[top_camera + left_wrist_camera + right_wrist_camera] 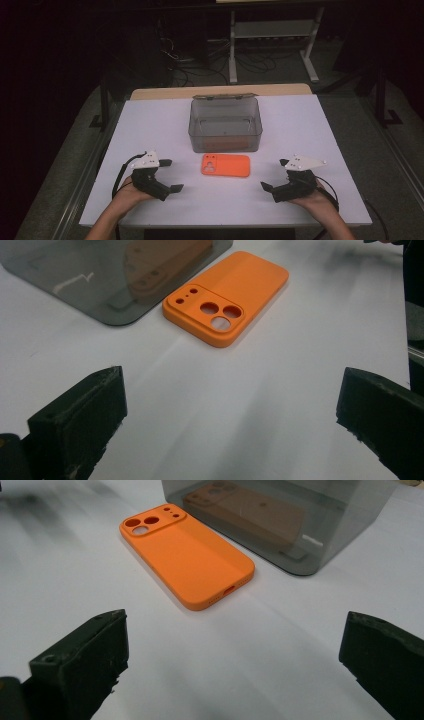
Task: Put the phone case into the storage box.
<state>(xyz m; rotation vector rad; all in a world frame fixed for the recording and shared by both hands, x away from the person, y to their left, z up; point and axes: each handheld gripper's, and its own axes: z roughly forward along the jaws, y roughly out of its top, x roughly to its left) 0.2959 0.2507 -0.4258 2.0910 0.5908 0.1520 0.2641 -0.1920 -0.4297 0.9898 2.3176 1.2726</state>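
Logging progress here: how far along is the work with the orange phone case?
Nothing looks done: the orange silicone phone case lies flat on the white table, before the open, empty grey translucent plastic box. Left gripper and right gripper flank it, open, holding nothing. Everything remains.

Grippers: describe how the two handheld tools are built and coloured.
Both the left gripper and the right gripper have black bodies, two blocky black fingers with worn edges, and a pale grey three-cornered plate on top studded with small dots. A black cable trails from each. Forearms are bare.
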